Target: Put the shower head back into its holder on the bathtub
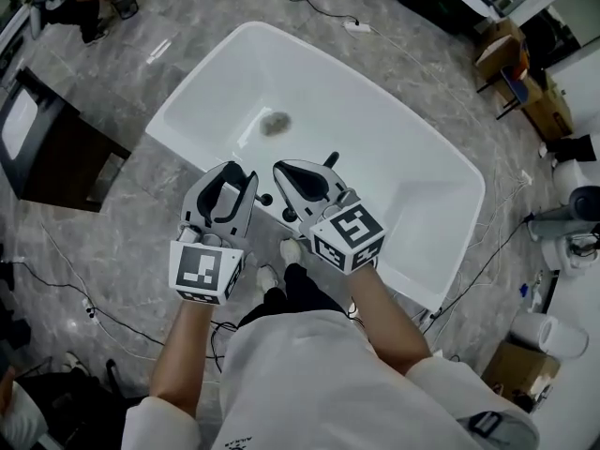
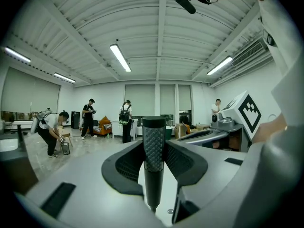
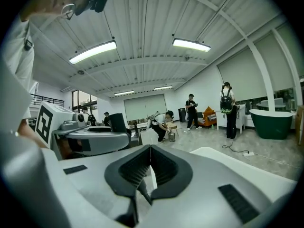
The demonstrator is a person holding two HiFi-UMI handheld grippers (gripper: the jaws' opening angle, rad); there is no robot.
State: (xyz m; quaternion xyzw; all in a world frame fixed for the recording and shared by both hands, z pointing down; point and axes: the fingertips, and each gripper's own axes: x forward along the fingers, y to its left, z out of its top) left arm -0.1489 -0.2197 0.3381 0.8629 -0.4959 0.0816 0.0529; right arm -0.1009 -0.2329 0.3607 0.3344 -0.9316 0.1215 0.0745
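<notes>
The white bathtub (image 1: 412,172) lies below me, its drain (image 1: 275,123) near the far end. Small black fittings (image 1: 265,199) stand on its near rim between my grippers; I cannot tell which is the holder. My left gripper (image 1: 232,174) hovers over that rim, shut on the shower head's dark textured handle (image 2: 153,144), which stands upright between the pads. My right gripper (image 1: 298,172) hangs beside it, a black lever (image 1: 330,160) just beyond. Its tips (image 3: 150,148) meet, and a thin dark strip (image 3: 140,190) runs through the hollow behind them; I cannot tell what it is.
A dark cabinet (image 1: 56,148) stands left of the tub. Cables and a power strip (image 1: 356,26) lie on the marble floor behind it. Cardboard boxes (image 1: 511,59) and grey equipment (image 1: 572,209) crowd the right side. Several people (image 2: 88,118) stand far across the room.
</notes>
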